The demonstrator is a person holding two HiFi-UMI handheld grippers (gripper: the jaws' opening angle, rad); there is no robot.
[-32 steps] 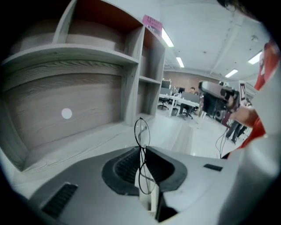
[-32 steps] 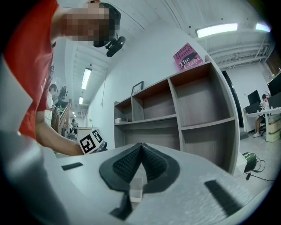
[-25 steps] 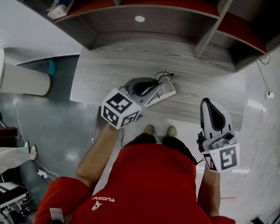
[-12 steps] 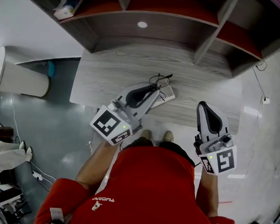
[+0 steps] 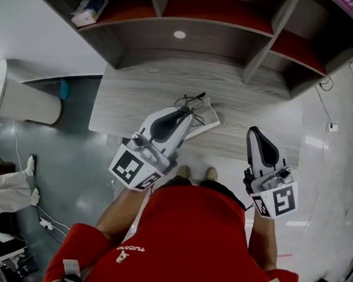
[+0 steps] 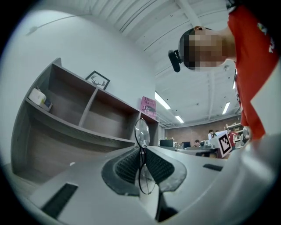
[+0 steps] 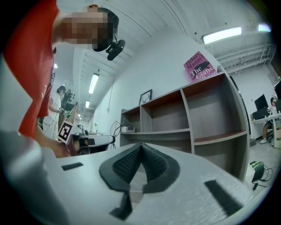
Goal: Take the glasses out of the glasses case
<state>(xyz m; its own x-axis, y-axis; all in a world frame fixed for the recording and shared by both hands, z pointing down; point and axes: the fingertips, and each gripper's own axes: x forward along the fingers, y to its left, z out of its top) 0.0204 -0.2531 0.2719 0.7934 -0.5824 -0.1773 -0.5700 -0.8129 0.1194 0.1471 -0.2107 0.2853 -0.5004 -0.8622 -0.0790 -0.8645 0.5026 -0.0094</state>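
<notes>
Left claw (image 6: 141, 151) grasps the glasses (image 6: 142, 131) over what seems the case (image 5: 207, 119); right claw (image 7: 140, 147) clenched empty.

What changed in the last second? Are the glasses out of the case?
The left claw rose and tipped up toward level, lifting the glasses off the case. It already gripped them and still does. The case stayed on the desk, and the right claw hardly moved, shut and empty.

A grey wood-grain desk (image 5: 138, 88) bears the glasses case (image 5: 207, 117).
</notes>
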